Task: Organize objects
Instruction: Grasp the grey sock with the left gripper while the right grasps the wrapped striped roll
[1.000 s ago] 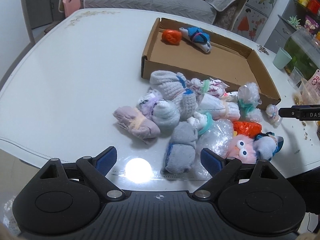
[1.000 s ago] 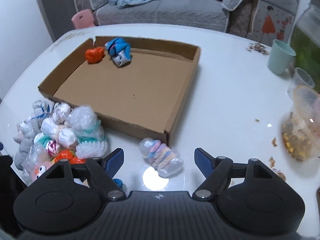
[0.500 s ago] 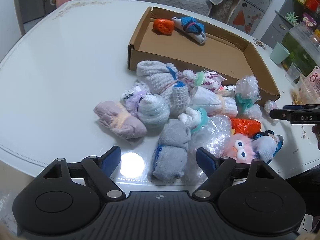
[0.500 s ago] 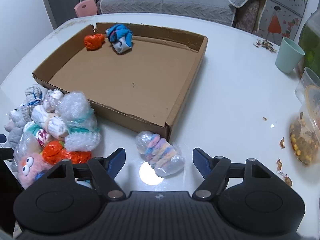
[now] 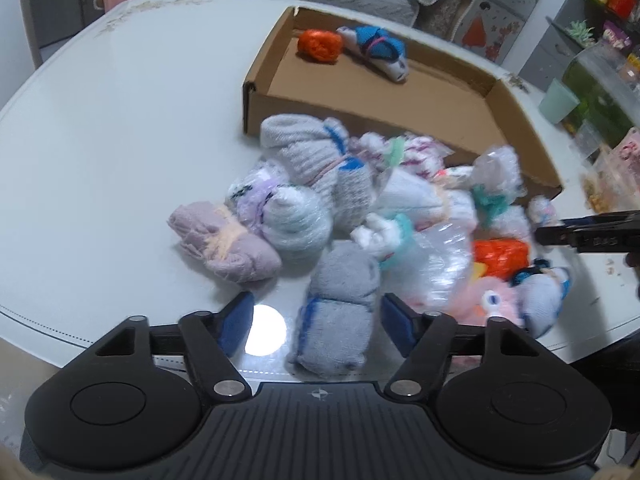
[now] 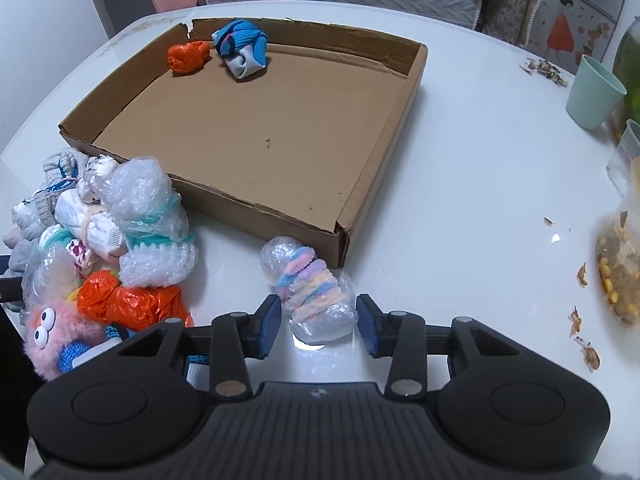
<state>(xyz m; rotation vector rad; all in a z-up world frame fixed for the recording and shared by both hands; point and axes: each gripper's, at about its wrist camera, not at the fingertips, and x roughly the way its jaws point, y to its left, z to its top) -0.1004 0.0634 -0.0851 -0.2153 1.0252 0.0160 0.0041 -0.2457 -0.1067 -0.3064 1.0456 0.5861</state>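
Observation:
A grey rolled sock [image 5: 340, 312] lies at the near edge of a pile of sock bundles [image 5: 360, 200]. My left gripper [image 5: 316, 322] straddles it with its jaws closing, and the pads are still apart from it. A pastel striped sock bundle in clear plastic [image 6: 316, 292] lies by the near corner of the cardboard tray [image 6: 360, 200]. My right gripper [image 6: 319, 322] is closing on it, with both pads against its sides. An orange bundle [image 6: 188, 56] and a blue sock roll [image 6: 240, 48] lie in the tray's far corner.
A mint cup [image 6: 592, 96] and a clear container of yellow-brown bits [image 6: 620, 280] stand at the table's right, with crumbs scattered around. A pink furry toy [image 6: 48, 332] and orange bundles [image 6: 132, 300] lie in the pile. A sofa stands behind the table [image 6: 460, 160].
Both grippers' jaws have narrowed. The right pads have come in against the pastel bundle. The left gripper has moved forward and down, so the grey sock now lies between its fingers.

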